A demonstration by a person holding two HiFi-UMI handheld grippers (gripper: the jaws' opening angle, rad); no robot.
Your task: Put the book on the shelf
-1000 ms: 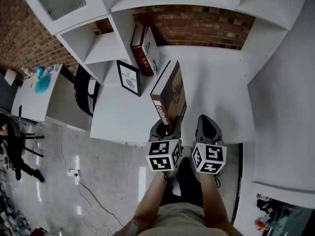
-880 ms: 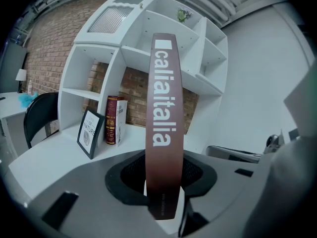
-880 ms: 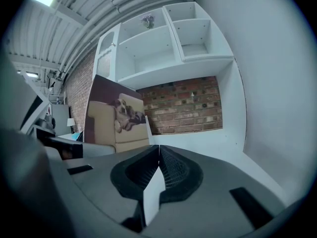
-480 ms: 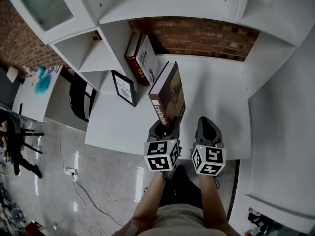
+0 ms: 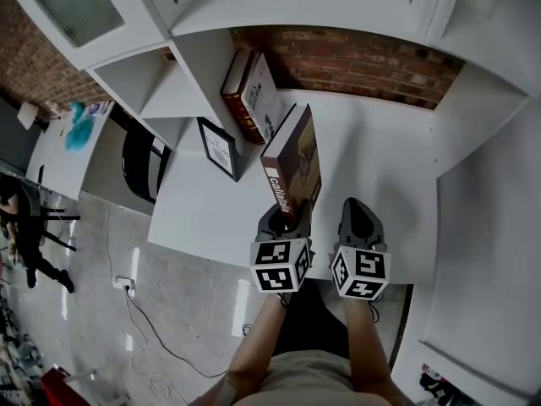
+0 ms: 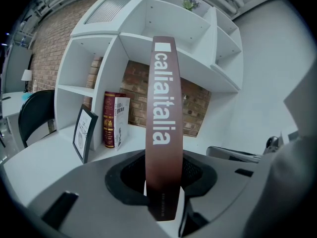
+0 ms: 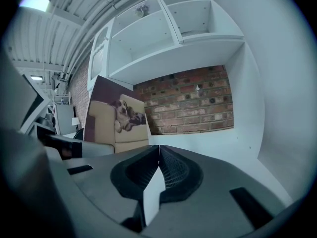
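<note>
The left claw is clamped on the bottom end of the book. Its jaws press on either side of the brown spine, which rises upright straight ahead of the camera. In the head view the volume runs from that claw toward 12 o'clock. It is carried above the white desk with its cover, which shows a dog on a sofa, facing toward 3 o'clock. The right claw sits just beside it at 3 o'clock, jaws pressed together on nothing, taking no part in the carry.

Farther out, at about 11 o'clock from the held volume, the white shelf stands open. Two standing books lean against its upright panel, and a framed picture is propped at 9 o'clock of them. A brick wall closes the back at 12 o'clock.

The pickup looks done: the grip seems firm and the volume is off the desk. The placing is not yet done, since it is well apart from the two leaning ones. What likely remains is to carry it toward 11 o'clock, set it upright next to them, and release.
</note>
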